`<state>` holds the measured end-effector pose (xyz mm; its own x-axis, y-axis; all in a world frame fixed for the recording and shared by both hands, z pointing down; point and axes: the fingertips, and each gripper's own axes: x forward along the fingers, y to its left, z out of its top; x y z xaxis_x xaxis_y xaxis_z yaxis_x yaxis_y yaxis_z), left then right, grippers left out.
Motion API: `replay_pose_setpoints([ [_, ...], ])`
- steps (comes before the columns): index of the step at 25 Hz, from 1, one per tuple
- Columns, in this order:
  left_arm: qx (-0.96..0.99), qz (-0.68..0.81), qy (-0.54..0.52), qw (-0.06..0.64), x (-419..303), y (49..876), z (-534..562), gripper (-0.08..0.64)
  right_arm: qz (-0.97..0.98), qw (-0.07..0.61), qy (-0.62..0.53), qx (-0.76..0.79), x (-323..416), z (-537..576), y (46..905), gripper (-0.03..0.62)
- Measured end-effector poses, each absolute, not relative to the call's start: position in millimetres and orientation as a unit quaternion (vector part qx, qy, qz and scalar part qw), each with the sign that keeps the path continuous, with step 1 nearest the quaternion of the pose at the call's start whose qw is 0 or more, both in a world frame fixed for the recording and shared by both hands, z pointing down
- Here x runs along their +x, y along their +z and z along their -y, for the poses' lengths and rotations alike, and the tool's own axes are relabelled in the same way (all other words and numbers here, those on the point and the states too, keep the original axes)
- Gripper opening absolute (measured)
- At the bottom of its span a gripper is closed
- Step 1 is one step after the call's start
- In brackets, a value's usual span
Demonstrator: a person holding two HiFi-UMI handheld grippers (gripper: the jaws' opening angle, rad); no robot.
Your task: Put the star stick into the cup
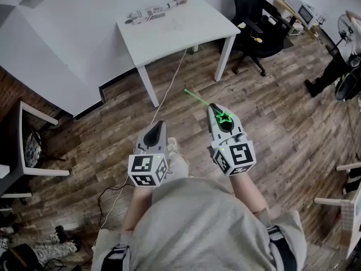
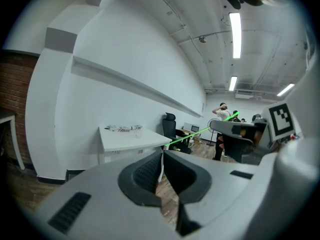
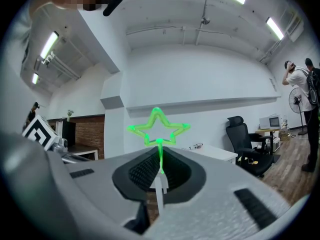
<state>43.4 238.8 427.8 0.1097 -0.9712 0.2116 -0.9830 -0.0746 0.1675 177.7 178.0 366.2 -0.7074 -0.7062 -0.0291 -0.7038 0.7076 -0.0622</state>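
My right gripper (image 1: 214,109) is shut on the green star stick (image 1: 224,117), held at waist height above the wooden floor. In the right gripper view the glowing star (image 3: 158,128) stands above the jaws and its shaft runs down between the pads (image 3: 145,171). The thin green shaft (image 1: 196,97) reaches forward and left past the jaw tips. To its left, at the same height, my left gripper (image 1: 155,130) is shut with nothing in it. A clear cup (image 2: 137,131) stands on the white table (image 2: 125,140) ahead, far from both grippers.
The white table (image 1: 186,33) stands against the wall, with a flat packet (image 1: 148,13) at its back edge. A black office chair (image 1: 254,21) is to its right. A white cable (image 1: 163,100) runs over the floor. A white chair (image 1: 34,145) stands at left; a person (image 1: 333,72) at right.
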Motion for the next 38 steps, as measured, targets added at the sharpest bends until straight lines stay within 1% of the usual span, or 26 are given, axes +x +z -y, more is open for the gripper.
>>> replay_pose_setpoints([
  [11,0.748,0.648,0.031,0.141,17.7,438.2,-155.6,0.015,-0.917,0.018,-0.023,-0.397,151.7,-100.7,370.1,0.015],
  [26,0.757,0.638,0.033,0.137,-72.7,423.5,-29.8,0.015,-0.912,0.013,-0.013,-0.411,63.4,19.8,352.3,0.015],
  [38,0.767,0.623,0.041,0.150,-130.0,434.8,56.7,0.015,-0.901,0.001,-0.015,-0.434,10.3,104.0,360.7,0.015],
])
